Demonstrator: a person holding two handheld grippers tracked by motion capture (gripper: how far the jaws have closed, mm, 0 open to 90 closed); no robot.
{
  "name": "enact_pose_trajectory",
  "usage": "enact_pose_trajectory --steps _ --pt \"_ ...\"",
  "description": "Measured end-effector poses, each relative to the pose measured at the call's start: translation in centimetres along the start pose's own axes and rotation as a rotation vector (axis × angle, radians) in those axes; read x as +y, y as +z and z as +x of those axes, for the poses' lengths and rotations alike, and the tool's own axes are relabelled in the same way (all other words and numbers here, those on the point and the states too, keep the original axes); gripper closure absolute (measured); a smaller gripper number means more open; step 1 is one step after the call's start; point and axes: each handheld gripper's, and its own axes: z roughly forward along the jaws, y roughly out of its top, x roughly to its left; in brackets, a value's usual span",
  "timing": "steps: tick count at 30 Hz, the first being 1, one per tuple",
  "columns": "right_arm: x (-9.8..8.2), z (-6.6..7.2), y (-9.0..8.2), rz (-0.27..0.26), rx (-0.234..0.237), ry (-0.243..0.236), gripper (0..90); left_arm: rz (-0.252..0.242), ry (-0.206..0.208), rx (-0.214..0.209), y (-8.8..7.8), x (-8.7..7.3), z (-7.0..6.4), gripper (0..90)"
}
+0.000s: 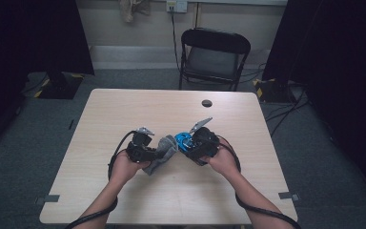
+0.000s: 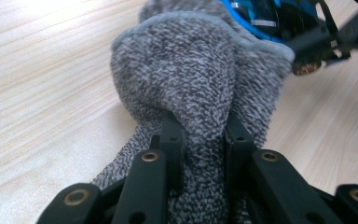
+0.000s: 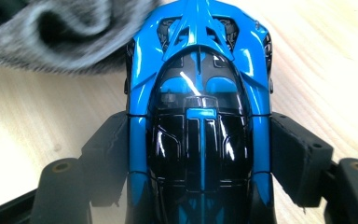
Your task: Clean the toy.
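Over the desk [image 1: 124,200], the left gripper [image 2: 200,135] pinches a grey sock [image 2: 191,74], its mouth facing the blue car [image 3: 200,107] clamped nose-first in the right gripper's [image 3: 200,158] jaws.

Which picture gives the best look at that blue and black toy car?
The right gripper view: the toy car sits close up from above, clamped at its sides by the right gripper. The high view shows it as a small blue patch. The left gripper view catches a blue edge behind the grey sock.
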Motion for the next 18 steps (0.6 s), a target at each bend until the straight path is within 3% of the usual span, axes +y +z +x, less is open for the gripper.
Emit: enact_pose_trajectory --steps 6,13,16,18 --pt "0.1 -0.4 -0.4 0.002 -0.008 0.006 28.5 -0.026 -0.005 0.019 -0.5 -0.2 0.5 74.5" --pt "0.3 -0.1 -0.8 -0.010 0.003 0.003 28.6 -0.083 -0.085 0.124 -0.9 -0.2 2.4 74.6" --pt "0.6 0.4 -1.0 -0.018 0.009 -0.013 28.6 -0.088 -0.091 0.136 -0.4 0.1 2.4 74.5" --pt "0.8 0.7 -1.0 -0.018 0.018 -0.023 28.5 -0.088 -0.084 0.117 0.1 0.3 2.0 74.6"
